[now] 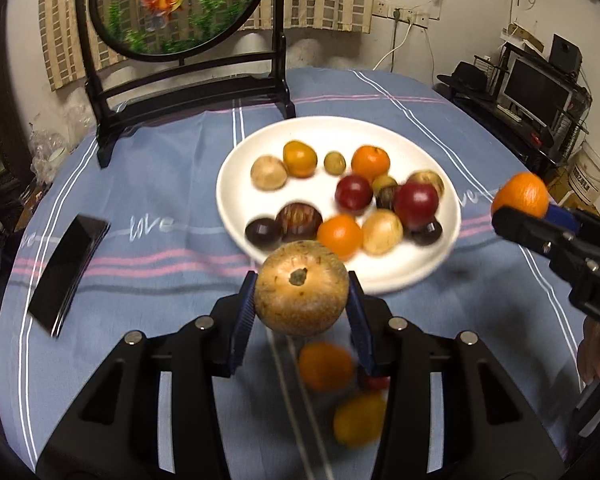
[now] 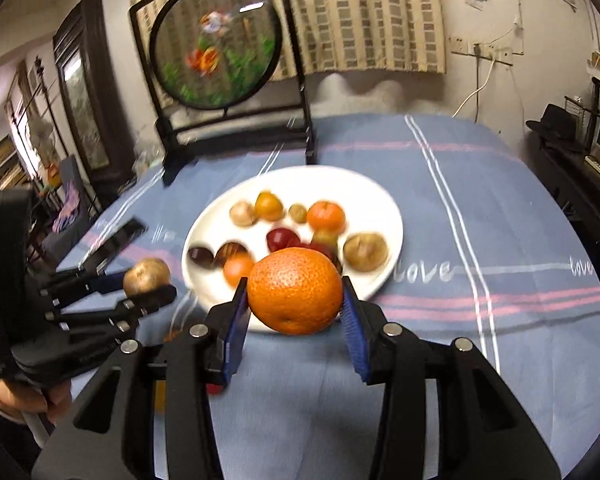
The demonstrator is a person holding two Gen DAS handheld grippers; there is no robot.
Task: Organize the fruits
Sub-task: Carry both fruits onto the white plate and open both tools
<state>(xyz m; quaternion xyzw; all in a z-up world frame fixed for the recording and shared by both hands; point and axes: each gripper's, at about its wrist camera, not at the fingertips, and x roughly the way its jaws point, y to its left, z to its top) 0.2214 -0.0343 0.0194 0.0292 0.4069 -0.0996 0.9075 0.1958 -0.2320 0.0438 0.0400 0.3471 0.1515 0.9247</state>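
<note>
Left gripper (image 1: pixel 301 294) fingers clamp a brown fruit (image 1: pixel 301 287), right gripper (image 2: pixel 294 298) fingers clamp an orange (image 2: pixel 295 290), both held above the desk (image 1: pixel 140 280), likely bound for the white plate (image 1: pixel 236 184) of gathered fruit.

Fruits (image 1: pixel 348 194) on plate (image 1: pixel 236 168), mid-table; phone (image 1: pixel 66 268) left; framed screen (image 1: pixel 180 12) behind.

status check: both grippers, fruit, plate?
Left gripper shut on tan round fruit. Right gripper shut on orange. Both held above the cloth short of the white plate, already crowded. Path clear.
</note>
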